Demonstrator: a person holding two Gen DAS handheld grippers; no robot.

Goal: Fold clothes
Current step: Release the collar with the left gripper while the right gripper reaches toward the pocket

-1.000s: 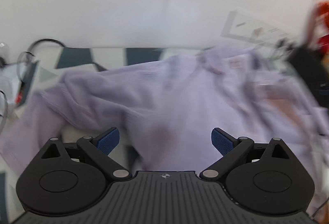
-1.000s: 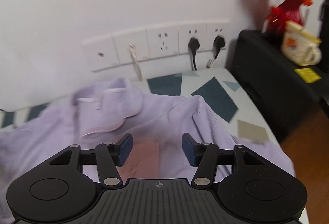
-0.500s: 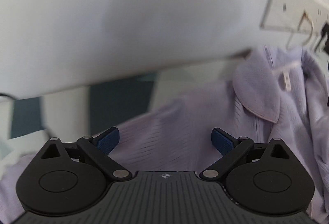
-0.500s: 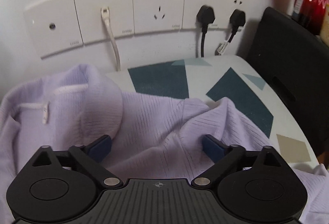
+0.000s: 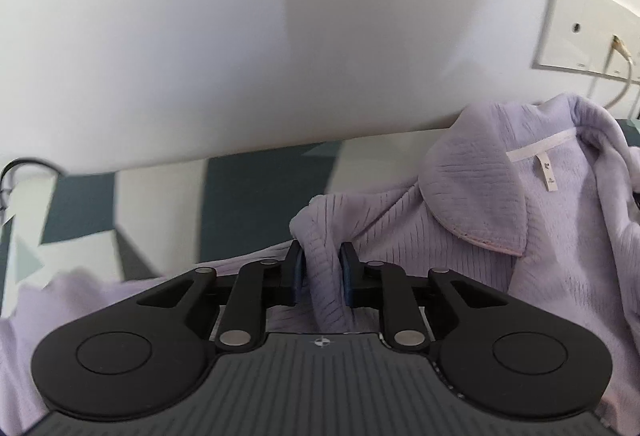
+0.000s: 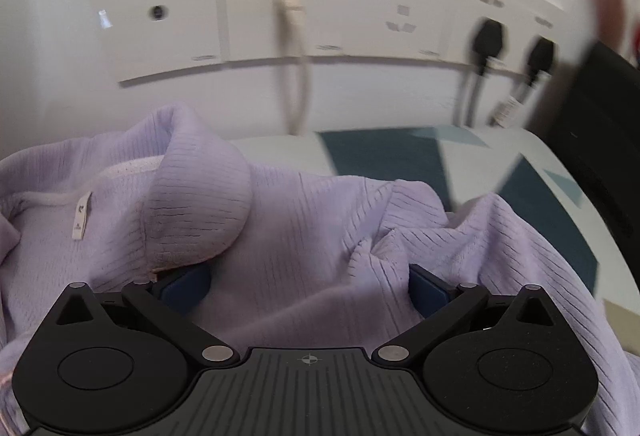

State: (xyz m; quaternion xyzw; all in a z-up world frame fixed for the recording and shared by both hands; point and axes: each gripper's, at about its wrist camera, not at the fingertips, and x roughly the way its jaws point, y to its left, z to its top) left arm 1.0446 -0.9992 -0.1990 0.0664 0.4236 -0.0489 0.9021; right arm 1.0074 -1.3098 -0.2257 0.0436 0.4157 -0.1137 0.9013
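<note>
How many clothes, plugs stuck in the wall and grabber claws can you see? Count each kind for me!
Lilac ribbed knit garment: 1
Plugs in the white wall sockets: 3, one cream plug, two black plugs
Grippers: 2, left gripper, right gripper
Total: 6

Home: wall sockets (image 6: 280,20), patterned tablecloth (image 6: 384,156)

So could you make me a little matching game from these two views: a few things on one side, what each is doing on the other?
Things:
1. left gripper
2. right gripper
3. white cable
4. neck label

States:
a. plugged into the wall plate
b. pinching a fold of the lilac top
c. sewn inside the collar
d. jaws wide apart over the cloth

Pairs: 1-b, 2-d, 3-a, 4-c
</note>
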